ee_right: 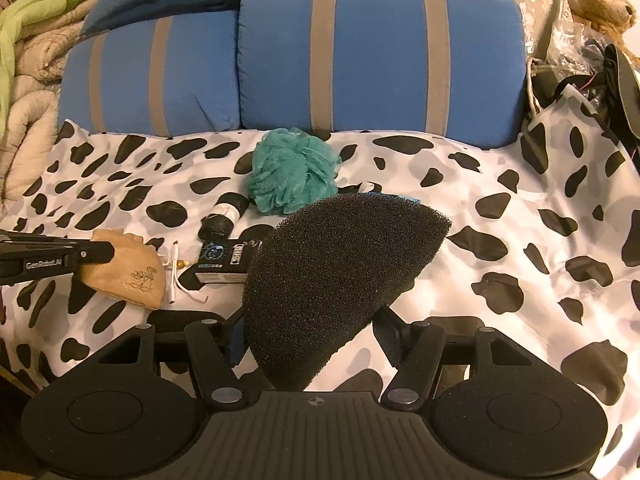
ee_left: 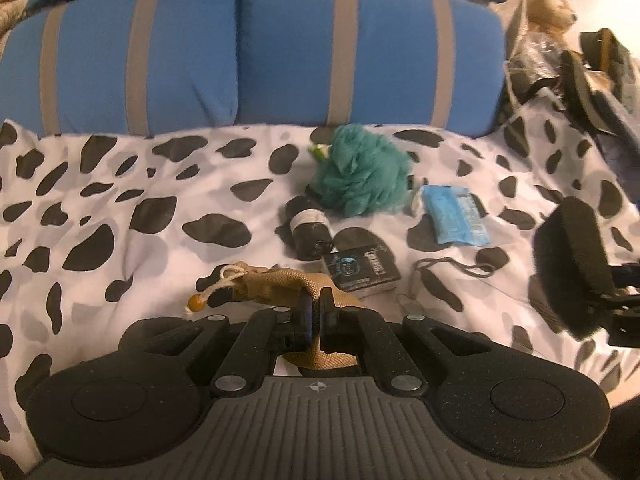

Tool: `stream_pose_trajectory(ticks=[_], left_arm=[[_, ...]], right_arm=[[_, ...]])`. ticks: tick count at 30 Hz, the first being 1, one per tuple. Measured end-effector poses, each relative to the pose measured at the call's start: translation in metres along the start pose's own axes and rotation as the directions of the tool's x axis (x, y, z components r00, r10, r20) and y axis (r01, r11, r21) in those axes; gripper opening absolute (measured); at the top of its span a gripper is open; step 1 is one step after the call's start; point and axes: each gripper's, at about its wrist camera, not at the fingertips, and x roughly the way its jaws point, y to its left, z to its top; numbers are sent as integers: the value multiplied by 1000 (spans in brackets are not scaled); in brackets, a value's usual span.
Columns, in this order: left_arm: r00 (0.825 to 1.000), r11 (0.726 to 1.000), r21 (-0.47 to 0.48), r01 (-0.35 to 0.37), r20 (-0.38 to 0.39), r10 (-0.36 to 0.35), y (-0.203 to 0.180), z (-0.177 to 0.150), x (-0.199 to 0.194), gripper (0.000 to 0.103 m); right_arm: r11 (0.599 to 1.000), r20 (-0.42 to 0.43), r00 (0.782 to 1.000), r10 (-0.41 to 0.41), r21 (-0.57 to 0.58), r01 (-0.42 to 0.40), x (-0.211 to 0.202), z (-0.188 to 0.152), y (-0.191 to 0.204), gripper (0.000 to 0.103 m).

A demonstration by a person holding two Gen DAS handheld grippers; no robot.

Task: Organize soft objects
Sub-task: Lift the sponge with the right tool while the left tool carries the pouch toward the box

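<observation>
My left gripper (ee_left: pixel 317 312) is shut on a tan drawstring pouch (ee_left: pixel 276 286), held low over the cow-print sheet (ee_left: pixel 120 208); the pouch also shows in the right wrist view (ee_right: pixel 128 268) with the left gripper (ee_right: pixel 100 254) on it. My right gripper (ee_right: pixel 314 340) is shut on a black foam sponge (ee_right: pixel 336 276), which shows at the right edge of the left wrist view (ee_left: pixel 572 256). A teal bath pouf (ee_left: pixel 360 172) (ee_right: pixel 294 176), a rolled black item (ee_left: pixel 308 228), a black box (ee_left: pixel 360 270) and a blue packet (ee_left: pixel 456 220) lie mid-bed.
Two blue striped pillows (ee_left: pixel 248 60) (ee_right: pixel 376 60) stand at the back. A teddy bear (ee_right: pixel 604 4) and a pile of bags and straps (ee_left: pixel 580 72) sit at the far right. Folded quilts (ee_right: pixel 32 48) lie at the left. A grey cord (ee_left: pixel 452 268) lies near the box.
</observation>
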Motion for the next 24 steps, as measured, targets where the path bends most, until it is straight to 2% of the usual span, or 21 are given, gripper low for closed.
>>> stream_pose_trajectory(ticks=[7, 12, 17, 24], left_arm=[[998, 998, 64, 25, 56, -29, -11, -15, -27, 3], [996, 998, 60, 33, 79, -38, -10, -23, -41, 3], [986, 997, 45, 68, 153, -74, -7, -26, -63, 3], [987, 993, 67, 102, 122, -110, -21, -47, -79, 3]], right_arm=[[1000, -2, 1000, 21, -15, -21, -13, -8, 4, 66], [999, 2, 1000, 31, -25, -31, -23, -15, 5, 66], [999, 11, 999, 34, -21, -34, -32, -20, 6, 66], [999, 22, 999, 49, -12, -49, -48, -28, 6, 66]])
